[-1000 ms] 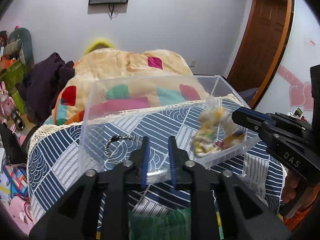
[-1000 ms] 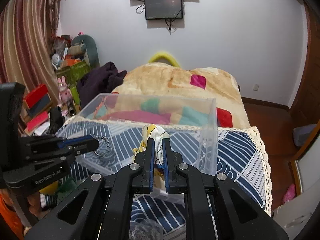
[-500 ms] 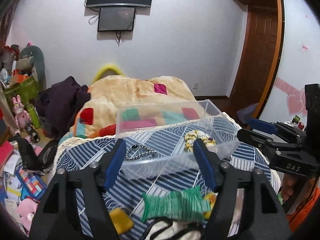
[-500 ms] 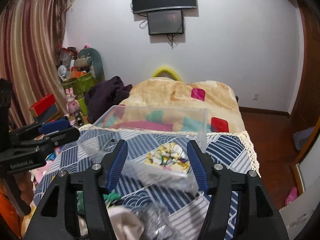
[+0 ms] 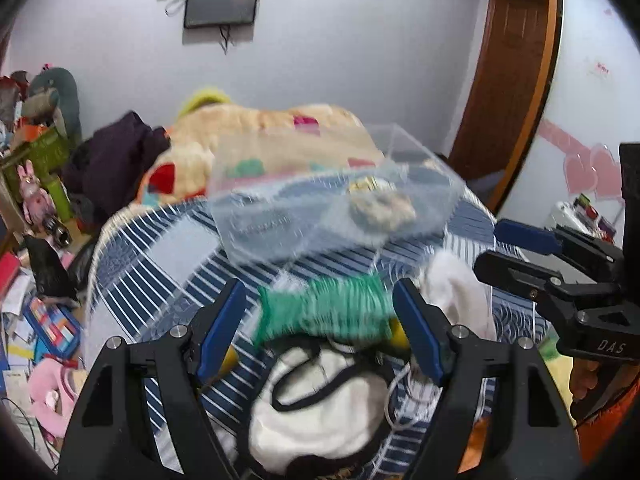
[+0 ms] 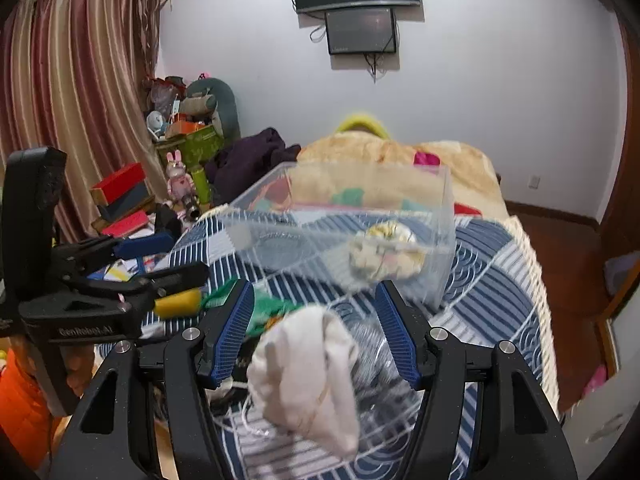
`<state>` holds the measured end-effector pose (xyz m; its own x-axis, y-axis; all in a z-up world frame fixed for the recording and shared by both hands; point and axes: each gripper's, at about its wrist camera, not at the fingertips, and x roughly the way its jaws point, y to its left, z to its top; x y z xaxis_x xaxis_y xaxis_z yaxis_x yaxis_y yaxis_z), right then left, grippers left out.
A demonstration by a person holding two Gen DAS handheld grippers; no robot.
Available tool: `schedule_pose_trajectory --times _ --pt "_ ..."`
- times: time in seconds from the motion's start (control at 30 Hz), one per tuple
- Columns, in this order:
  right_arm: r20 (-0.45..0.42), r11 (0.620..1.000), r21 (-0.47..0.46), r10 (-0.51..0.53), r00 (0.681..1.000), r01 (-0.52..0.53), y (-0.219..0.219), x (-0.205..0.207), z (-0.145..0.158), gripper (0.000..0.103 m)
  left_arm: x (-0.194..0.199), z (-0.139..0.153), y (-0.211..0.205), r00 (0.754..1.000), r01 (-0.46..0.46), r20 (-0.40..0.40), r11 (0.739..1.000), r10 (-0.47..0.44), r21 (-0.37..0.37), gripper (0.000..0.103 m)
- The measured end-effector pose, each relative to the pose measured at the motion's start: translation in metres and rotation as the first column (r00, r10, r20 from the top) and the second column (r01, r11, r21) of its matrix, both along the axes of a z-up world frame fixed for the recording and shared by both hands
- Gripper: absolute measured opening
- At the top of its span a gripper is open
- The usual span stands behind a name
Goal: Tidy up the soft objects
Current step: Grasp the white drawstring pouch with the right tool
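Observation:
A clear plastic bin (image 5: 332, 216) (image 6: 344, 232) sits on the blue patterned cloth and holds a yellow-and-white scrunchie (image 5: 380, 204) (image 6: 386, 254). My left gripper (image 5: 320, 328) is open above a green knitted piece (image 5: 324, 312) and a white cloth with a black band (image 5: 320, 400). My right gripper (image 6: 316, 332) is open over a white cloth pouch (image 6: 308, 372). A yellow item (image 6: 178, 304) and the green piece (image 6: 264, 308) lie to its left. Each gripper shows in the other's view, right (image 5: 516, 252) and left (image 6: 160, 256).
A beige blanket (image 6: 400, 160) with coloured patches lies behind the bin. A dark purple garment (image 5: 116, 160) is heaped at the left. Toys, boxes and clutter fill the floor at the left (image 6: 128, 200). A wooden door (image 5: 504, 80) stands at the right.
Both grippers opened, the right one letting the scrunchie go into the bin, and both pulled back and down toward the pile of soft items in front of the bin.

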<state>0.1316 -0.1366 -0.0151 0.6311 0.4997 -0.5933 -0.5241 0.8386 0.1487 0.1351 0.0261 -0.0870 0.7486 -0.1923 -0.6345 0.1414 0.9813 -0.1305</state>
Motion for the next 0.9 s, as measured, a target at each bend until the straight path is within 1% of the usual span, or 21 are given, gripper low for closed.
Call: schedule_pose_trajectory --times 0.17,0.27,0.33,0.37,0.47,0.5,0.53,0.6,0.63,0.7,0.83,0.9 --pt "-0.044 1.0 -0.01 0.001 0.999 -0.001 0.002 -0.007 -0.017 0.059 -0.001 -0.025 -0.01 0.996 0.04 -0.073 0.999 -0.04 -0.008 0.076" --pt "-0.077 1.0 -0.01 0.002 0.997 -0.003 0.002 -0.007 -0.029 0.059 0.003 -0.037 -0.012 0.993 0.037 -0.114 0.999 -0.037 -0.008 0.076" --pt "-0.094 1.0 -0.013 0.0 0.996 -0.001 0.002 -0.006 -0.035 0.059 0.008 -0.041 -0.009 0.991 0.026 -0.131 0.999 -0.029 -0.024 0.076" --pt "-0.101 1.0 -0.01 0.001 0.995 -0.002 0.003 -0.006 -0.038 0.057 0.011 -0.041 -0.008 0.99 0.022 -0.135 0.999 -0.026 -0.034 0.076" --pt "-0.117 1.0 0.01 0.012 0.993 -0.011 0.002 -0.005 -0.041 0.042 0.017 -0.04 -0.005 0.991 0.012 -0.128 0.998 -0.021 -0.069 0.075" --pt "-0.118 1.0 0.014 0.012 0.993 -0.011 0.001 -0.005 -0.041 0.038 0.017 -0.038 -0.004 0.992 0.012 -0.122 0.997 -0.021 -0.074 0.073" --pt "-0.118 1.0 0.019 0.014 0.993 -0.012 0.001 -0.005 -0.041 0.035 0.017 -0.036 -0.004 0.994 0.011 -0.112 0.997 -0.02 -0.076 0.071" --pt "-0.117 0.999 0.028 0.02 0.993 -0.017 0.0 -0.006 -0.041 0.026 0.02 -0.033 -0.004 0.994 0.014 -0.103 0.997 -0.022 -0.082 0.065" --pt "-0.115 0.999 0.029 0.021 0.993 -0.017 0.0 -0.008 -0.04 0.025 0.02 -0.032 -0.004 0.995 0.015 -0.099 0.996 -0.023 -0.087 0.064" --pt "-0.106 0.999 0.032 0.025 0.994 -0.021 0.0 -0.011 -0.038 0.019 0.022 -0.029 -0.004 0.996 0.014 -0.088 0.996 -0.022 -0.089 0.059" --pt "-0.086 0.999 0.041 0.027 0.996 -0.023 -0.002 -0.014 -0.032 0.016 0.031 -0.025 -0.008 0.996 0.017 -0.083 0.996 -0.024 -0.087 0.052" --pt "-0.076 0.999 0.047 0.027 0.997 -0.023 -0.002 -0.017 -0.029 0.015 0.035 -0.025 -0.009 0.996 0.018 -0.087 0.996 -0.025 -0.084 0.045"
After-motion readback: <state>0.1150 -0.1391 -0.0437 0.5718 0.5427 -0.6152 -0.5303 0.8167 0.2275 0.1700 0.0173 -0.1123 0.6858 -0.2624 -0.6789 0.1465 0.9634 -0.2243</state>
